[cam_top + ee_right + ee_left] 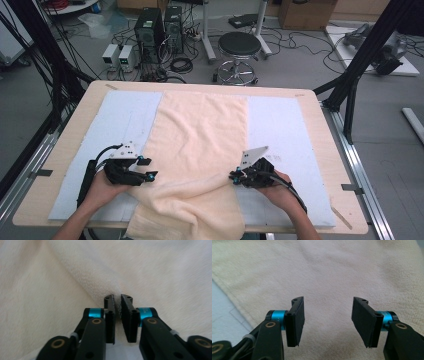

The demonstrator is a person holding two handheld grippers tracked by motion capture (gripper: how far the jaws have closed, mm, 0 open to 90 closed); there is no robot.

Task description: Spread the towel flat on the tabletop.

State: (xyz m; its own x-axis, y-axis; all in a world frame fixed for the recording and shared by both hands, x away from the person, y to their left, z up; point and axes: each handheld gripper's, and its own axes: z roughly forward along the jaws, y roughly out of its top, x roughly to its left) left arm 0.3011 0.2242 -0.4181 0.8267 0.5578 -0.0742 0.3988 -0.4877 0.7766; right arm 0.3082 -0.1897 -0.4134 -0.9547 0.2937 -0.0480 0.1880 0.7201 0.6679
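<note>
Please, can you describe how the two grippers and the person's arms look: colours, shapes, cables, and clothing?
Both the left gripper and the right gripper are black, with blue metal collars at the jaw joints and brass-coloured rivets. The fingers carry flat, rectangular black pads. Each has a pale grey three-cornered plate on top; a black cable trails back along each forearm. The forearms are bare, with no sleeves in sight.

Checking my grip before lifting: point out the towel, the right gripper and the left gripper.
towel (200, 130), high view, flat middle.
right gripper (117, 301), right gripper view, between tips pinching a towel fold.
left gripper (328, 315), left gripper view, between open tips.
</note>
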